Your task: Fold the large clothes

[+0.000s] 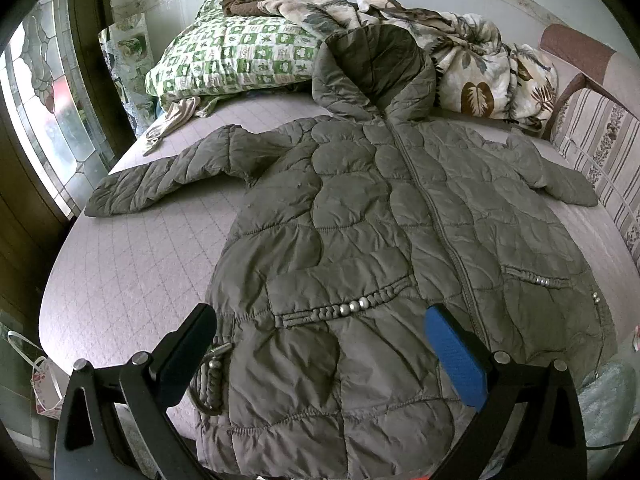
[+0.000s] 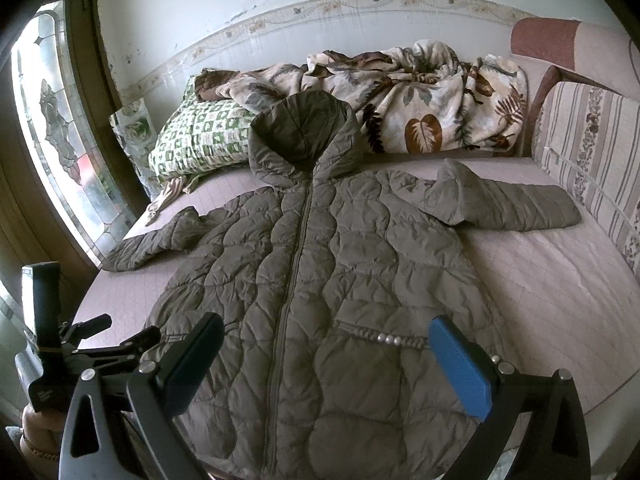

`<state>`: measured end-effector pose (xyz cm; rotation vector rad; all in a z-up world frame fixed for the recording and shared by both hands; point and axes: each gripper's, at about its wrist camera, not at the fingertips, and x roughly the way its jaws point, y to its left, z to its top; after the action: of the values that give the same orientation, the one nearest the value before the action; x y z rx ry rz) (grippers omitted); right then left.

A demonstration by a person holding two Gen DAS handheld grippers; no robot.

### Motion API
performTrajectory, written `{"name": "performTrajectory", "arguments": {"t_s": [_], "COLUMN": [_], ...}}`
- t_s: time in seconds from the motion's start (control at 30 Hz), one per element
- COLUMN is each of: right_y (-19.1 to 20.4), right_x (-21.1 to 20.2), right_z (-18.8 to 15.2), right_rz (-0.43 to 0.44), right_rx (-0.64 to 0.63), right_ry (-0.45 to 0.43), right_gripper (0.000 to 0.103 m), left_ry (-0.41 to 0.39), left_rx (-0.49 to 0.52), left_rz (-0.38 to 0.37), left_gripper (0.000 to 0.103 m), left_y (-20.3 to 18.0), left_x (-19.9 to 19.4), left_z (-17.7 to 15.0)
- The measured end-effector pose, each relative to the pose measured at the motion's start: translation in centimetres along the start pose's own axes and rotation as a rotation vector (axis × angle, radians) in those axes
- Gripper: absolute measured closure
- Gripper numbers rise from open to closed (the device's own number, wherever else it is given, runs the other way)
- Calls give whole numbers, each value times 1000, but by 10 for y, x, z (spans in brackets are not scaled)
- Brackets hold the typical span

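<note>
An olive-grey quilted hooded jacket (image 1: 360,240) (image 2: 320,272) lies front up and zipped on the pink quilted bed, hood toward the pillows, both sleeves spread out to the sides. My left gripper (image 1: 320,320) hovers open over the jacket's lower left part, near the pocket studs (image 1: 356,306). My right gripper (image 2: 326,334) is open above the hem area right of the zipper, with nothing between its fingers. The left gripper's body (image 2: 92,344) and the hand holding it show at the lower left of the right wrist view.
A green checked pillow (image 1: 236,60) and a crumpled leaf-print blanket (image 2: 420,100) lie at the head of the bed (image 2: 560,288). A striped cushion (image 2: 592,152) lines the right side. A stained-glass window (image 1: 44,120) is on the left; a paper bag (image 1: 44,388) sits below the bed edge.
</note>
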<state>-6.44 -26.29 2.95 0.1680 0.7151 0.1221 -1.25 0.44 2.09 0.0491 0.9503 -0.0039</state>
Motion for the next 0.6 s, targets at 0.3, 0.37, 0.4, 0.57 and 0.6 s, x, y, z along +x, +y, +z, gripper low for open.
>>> {"name": "performTrajectory", "arguments": {"t_s": [0.3,0.37,0.4,0.57,0.6], "right_y": [-2,-2,-2,-2,-1], "right_x": [0,-1,-1,0,0], "right_z": [-1,-2,-2,-2,-3], "right_rz": [0,-1,-1,-2,-2], "right_rx": [2,3,3,4,4], "right_ry": [3,3,3,7,8], "right_gripper": [0,0,0,0,0], "left_ry": [-1,-2,-7,-10,-11], "left_rx": [-4,0,1,5,5], "left_rz": [-4,2,5,12,13], "left_gripper": [0,0,0,0,0], "left_y": [1,0,0,0,0], "left_x": [0,-1,-1,-1,-1], "left_z": [-2,-2,-3,-4,-4]}}
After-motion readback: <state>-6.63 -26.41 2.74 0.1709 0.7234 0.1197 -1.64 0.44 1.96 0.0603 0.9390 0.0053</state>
